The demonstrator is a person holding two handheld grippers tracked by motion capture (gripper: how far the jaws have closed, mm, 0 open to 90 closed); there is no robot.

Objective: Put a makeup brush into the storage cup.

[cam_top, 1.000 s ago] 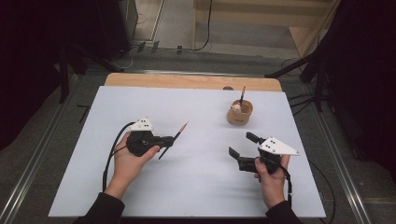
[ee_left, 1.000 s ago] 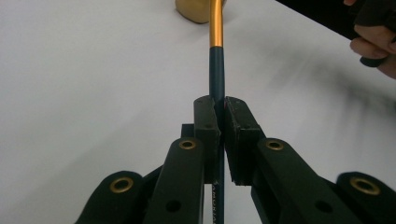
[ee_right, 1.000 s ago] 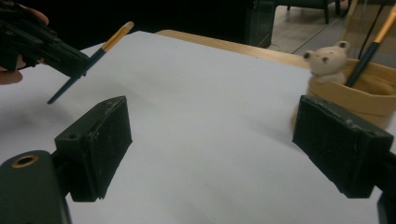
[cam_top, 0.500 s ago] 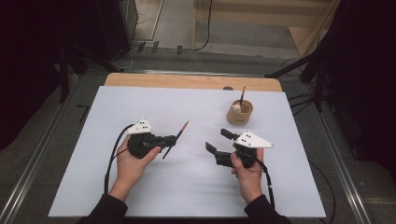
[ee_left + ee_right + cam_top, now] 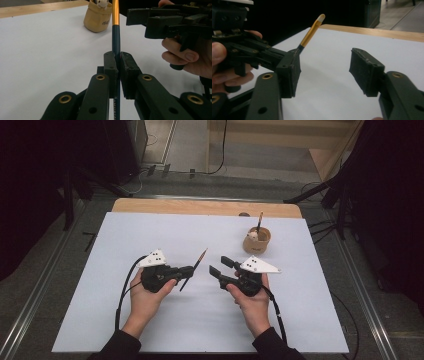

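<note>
A dark blue pencil [image 5: 192, 270] with a gold end and a pale tip stands slanted in my left gripper [image 5: 187, 270], whose jaws are shut on its shaft. In the left gripper view the pencil [image 5: 115, 37] rises straight out of the closed left gripper [image 5: 118, 62]. My right gripper [image 5: 217, 265] faces it from the right, a short way off. Its jaws have just been closing but still stand apart, and nothing is between them [image 5: 325, 72]. In the right gripper view the pencil [image 5: 312, 30] shows beyond the left jaw.
A small tan cup [image 5: 257, 241] with another stick in it stands at the back right of the white sheet [image 5: 150, 230]; the left gripper view also shows the cup [image 5: 97, 21]. A wooden table edge [image 5: 200, 207] runs along the back.
My right gripper has moved left, closer to the left gripper and the pencil, and its jaws stand narrower than before. The left gripper has stayed put with the pencil.
</note>
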